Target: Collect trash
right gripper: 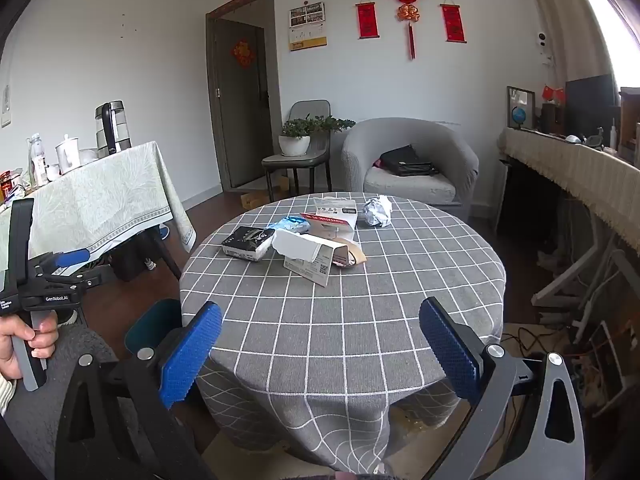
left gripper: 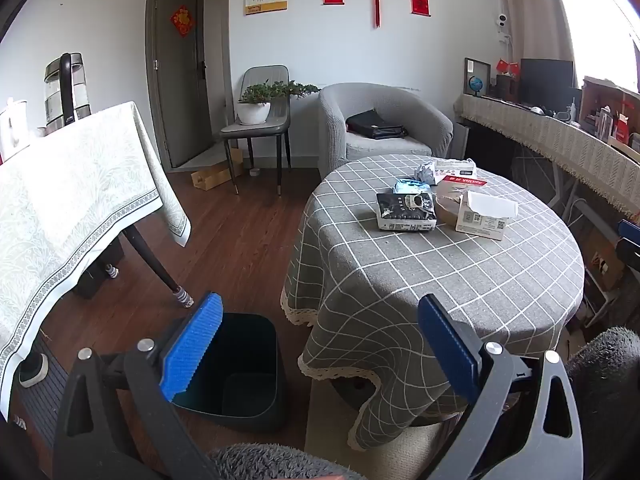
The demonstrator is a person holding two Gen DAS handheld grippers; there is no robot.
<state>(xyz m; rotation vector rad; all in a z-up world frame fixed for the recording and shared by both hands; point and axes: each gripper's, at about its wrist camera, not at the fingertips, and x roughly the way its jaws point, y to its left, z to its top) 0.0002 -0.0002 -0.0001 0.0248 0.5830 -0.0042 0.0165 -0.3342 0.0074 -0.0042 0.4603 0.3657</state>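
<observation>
A: Left gripper (left gripper: 320, 320)?

B: Jaws spread wide, nothing between the blue pads (left gripper: 192, 344). It hangs low, over the floor at the near-left edge of the round table (left gripper: 440, 280). Dark trash bin (left gripper: 240, 368) stands right under it on the floor, partly behind the left pad, just beside the hanging checked cloth.

A: Right gripper (right gripper: 320, 320)?

B: Also released, wide apart, empty. Sits at the near edge of the table, pointing across the top.

A: Trash position?

B: All in one cluster on the far half of the tabletop, well apart from both claws. From the right wrist view: black-and-white box (right gripper: 248, 242) at the left, blue crumpled wrapper (right gripper: 290, 224) just behind it, open white carton (right gripper: 308, 258) in the middle, brown tape roll (right gripper: 350, 256) touching its right side. Red-and-white flat pack (right gripper: 332, 222) behind those, crumpled white paper ball (right gripper: 377, 211) farthest, at the right.

A: Does the left view match?

B: Yes, same pile: black-and-white box (left gripper: 405, 210) nearest the left claw, white carton (left gripper: 484, 216) to its right.

A: Anything else?

B: Left hand (right gripper: 20, 336) shows in the right view, gripping the other tool's handle. Bin's rim (right gripper: 154, 322) peeks out behind the right gripper's left pad.
</observation>
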